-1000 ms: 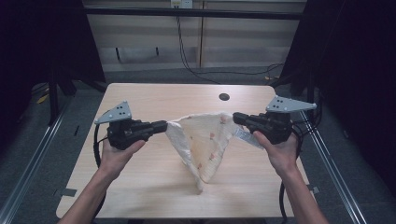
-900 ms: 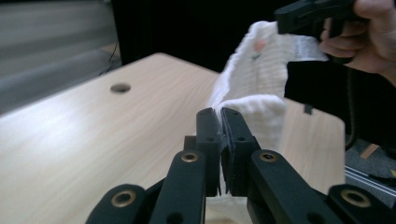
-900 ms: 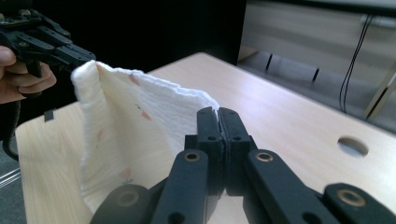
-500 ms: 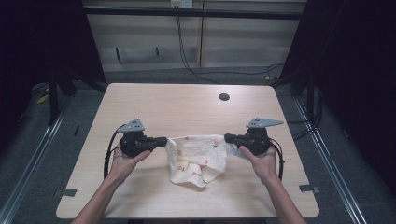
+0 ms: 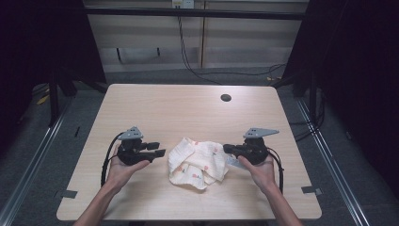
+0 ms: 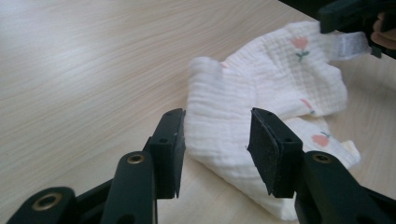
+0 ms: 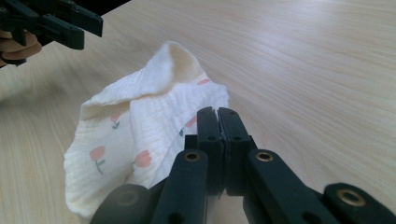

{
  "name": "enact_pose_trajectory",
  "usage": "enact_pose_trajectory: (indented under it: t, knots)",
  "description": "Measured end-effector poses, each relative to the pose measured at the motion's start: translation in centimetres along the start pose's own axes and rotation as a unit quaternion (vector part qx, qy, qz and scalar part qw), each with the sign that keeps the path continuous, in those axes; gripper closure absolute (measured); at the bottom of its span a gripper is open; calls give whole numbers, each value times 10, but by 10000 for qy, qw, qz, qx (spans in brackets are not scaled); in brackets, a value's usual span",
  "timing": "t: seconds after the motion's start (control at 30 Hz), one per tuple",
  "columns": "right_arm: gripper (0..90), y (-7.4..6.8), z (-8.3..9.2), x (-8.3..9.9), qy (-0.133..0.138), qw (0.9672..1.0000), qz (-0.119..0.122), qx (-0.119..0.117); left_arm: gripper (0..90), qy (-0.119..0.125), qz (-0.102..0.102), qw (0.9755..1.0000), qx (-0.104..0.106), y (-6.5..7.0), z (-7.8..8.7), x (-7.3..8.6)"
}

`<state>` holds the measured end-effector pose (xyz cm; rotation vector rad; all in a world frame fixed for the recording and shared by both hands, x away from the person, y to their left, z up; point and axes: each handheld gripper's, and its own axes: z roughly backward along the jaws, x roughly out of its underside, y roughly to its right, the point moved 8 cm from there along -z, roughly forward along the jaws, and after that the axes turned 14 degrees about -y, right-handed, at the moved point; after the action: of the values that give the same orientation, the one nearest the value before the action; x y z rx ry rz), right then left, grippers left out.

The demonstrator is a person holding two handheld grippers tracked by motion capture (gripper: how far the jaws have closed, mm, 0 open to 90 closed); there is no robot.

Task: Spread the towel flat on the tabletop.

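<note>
One crumpled white muslin cloth (image 5: 197,163) with printed tulips — at least five show — two hand-held grippers, one wooden table (image 5: 183,113) with one dark grommet hole (image 5: 226,98).

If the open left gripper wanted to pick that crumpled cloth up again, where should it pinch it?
Probably the raised fold at the end of the cloth nearest the left gripper. It stands up off the table, so open jaws coming in level from that side could straddle it. The flat parts lie flush on the wood and give the pads less to bite.
</note>
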<state>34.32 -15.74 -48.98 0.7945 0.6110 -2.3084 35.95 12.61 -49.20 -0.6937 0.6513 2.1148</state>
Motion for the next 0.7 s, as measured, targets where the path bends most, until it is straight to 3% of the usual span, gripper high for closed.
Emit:
enact_pose_trajectory:
  t: [0.17, 0.47, 0.57, 0.7]
  knots:
    - [895, 0, 0, -1, 3, 10000, -22, -18, 559, -105, -172, 9997, 134, 16, -26, -13]
    - [894, 4, -1, 2, 23, 9999, -93, -43, 662, -234, -292, 9990, 262, 26, -70, -40]
    - [894, 6, -2, 4, 7, 9999, -123, -37, 636, -395, -280, 9985, 265, 29, -83, -41]
    - [894, 7, -2, 5, 2, 9999, -145, -39, 533, -604, -150, 9978, 229, 28, -98, -38]
